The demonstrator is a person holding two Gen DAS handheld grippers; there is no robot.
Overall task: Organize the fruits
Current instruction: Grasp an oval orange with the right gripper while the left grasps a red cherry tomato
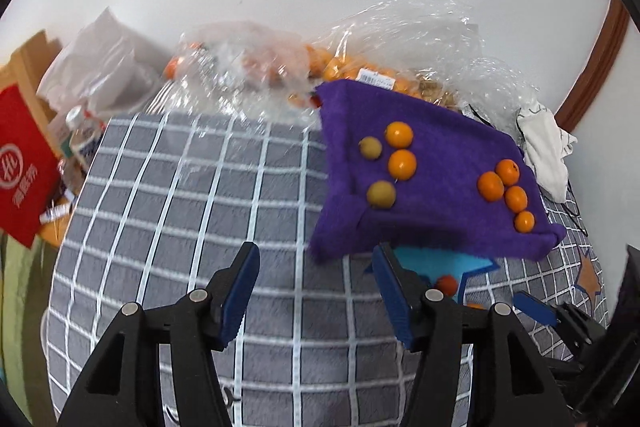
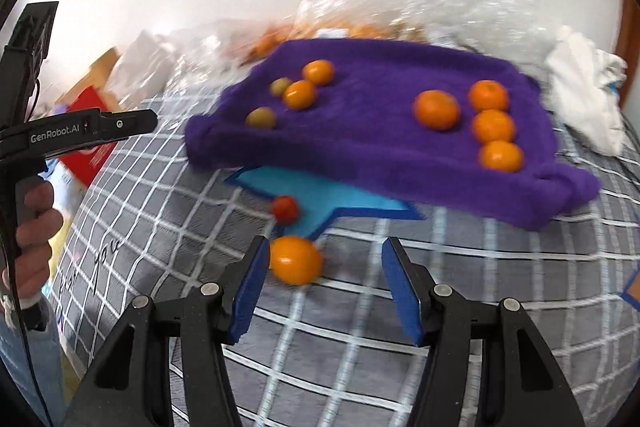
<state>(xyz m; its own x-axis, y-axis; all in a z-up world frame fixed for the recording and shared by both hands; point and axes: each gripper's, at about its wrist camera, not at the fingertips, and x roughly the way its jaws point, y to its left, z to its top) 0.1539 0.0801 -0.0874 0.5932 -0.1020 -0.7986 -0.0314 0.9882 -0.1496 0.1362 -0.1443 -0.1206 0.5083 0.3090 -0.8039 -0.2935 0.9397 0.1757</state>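
Both grippers tilt down over the checked bed (image 1: 168, 211), the left gripper (image 1: 316, 291) spread and empty, the right gripper (image 2: 324, 287) spread with an orange (image 2: 296, 259) beside its left finger, unpinched. Sorted fruit lies on the purple cloth (image 2: 360, 131). Only the right view shows the hand (image 2: 34, 223) gripping the left handle; only the left shows the fruit bags (image 1: 320, 63) clearly.

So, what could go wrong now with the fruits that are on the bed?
1. The loose orange lies against the right gripper's left finger; open jaws might nudge it, and it may roll on the soft checked blanket.
2. The purple cloth sags at its edge, so the four oranges there could slide off.
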